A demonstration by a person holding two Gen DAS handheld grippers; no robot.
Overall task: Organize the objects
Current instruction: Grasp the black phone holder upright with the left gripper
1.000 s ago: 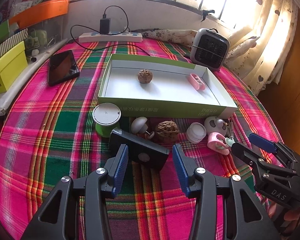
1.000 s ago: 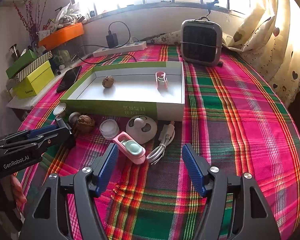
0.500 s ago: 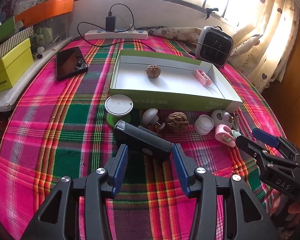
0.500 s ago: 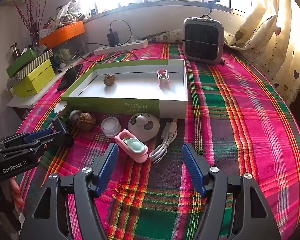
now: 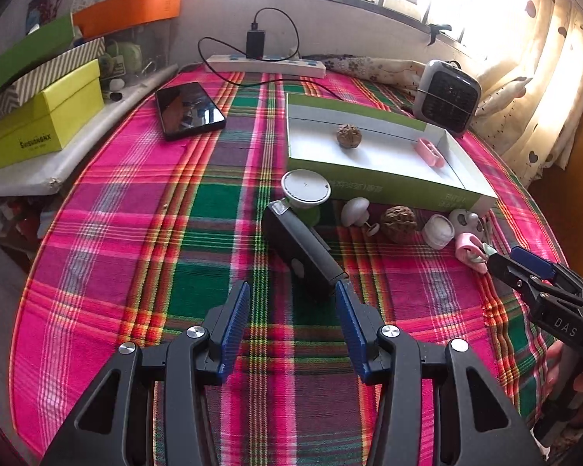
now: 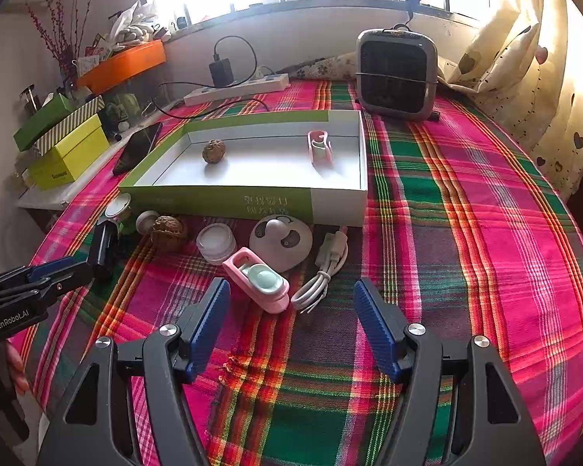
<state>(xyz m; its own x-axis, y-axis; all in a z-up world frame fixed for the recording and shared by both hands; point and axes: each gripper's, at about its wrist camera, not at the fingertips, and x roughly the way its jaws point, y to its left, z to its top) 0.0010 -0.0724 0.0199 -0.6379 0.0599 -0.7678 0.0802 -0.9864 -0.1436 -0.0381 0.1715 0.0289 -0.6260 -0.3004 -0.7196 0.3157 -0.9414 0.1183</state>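
Plaid tablecloth [image 6: 466, 233] bears green box [image 6: 221, 202] holding walnut [image 6: 214, 151], pink clip [image 6: 319, 147].

A black smartphone [image 5: 188, 109] lies flat on the pink-and-green plaid tablecloth [image 5: 198, 233], screen up. Beyond the phone, against the wall, sits a white power strip [image 5: 266, 65] with a black charger [image 5: 255, 43] plugged into it. Left of the phone, on a white ledge, stands a yellow-green cardboard box [image 5: 44, 116], with a striped box [image 5: 39, 77] and an orange tray [image 5: 128, 9] stacked behind. Far right of the phone is a small grey fan heater [image 6: 395, 73], beside cream heart-print curtains [image 6: 524, 70].
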